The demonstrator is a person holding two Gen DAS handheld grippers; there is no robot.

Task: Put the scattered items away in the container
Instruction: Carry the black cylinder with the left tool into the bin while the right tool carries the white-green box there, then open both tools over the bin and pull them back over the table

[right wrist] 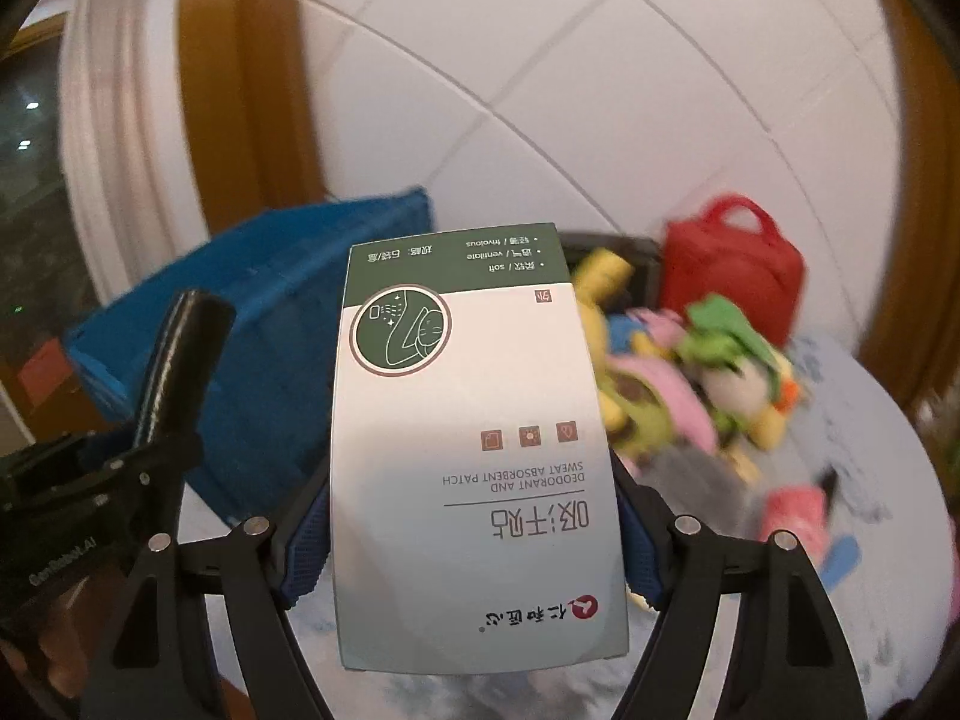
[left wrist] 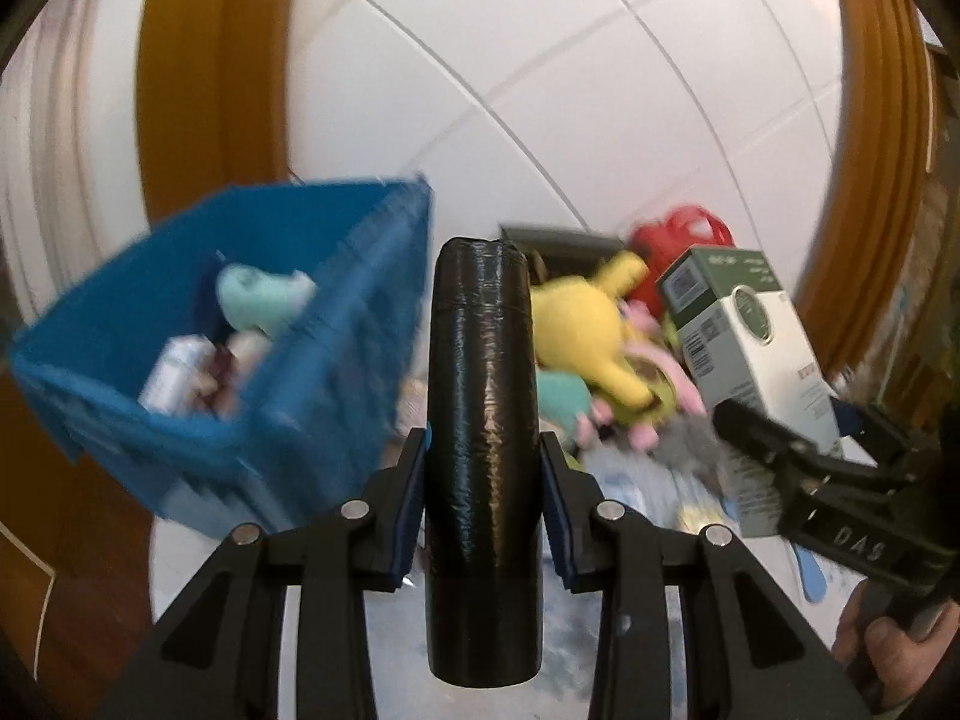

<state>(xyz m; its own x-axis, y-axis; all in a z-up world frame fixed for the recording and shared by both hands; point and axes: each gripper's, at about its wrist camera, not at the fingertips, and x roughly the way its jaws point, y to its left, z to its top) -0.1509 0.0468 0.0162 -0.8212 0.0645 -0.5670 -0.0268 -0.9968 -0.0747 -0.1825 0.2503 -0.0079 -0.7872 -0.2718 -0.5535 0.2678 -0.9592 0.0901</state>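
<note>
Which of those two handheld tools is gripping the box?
The right tool grips the green-and-white deodorant patch box; the left tool grips a black roll.

Home interior, white tiled floor (left wrist: 540, 60), wooden door frame (left wrist: 210, 90)

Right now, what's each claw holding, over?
Left gripper shut on black roll. Right gripper shut on deodorant patch box. Blue crate ahead-left, path clear.

The crate (left wrist: 252, 360) sits on the left with small things in it. The toys (left wrist: 588, 348) lie in a heap to its right, and the bag (right wrist: 732, 276) stands behind them.
</note>
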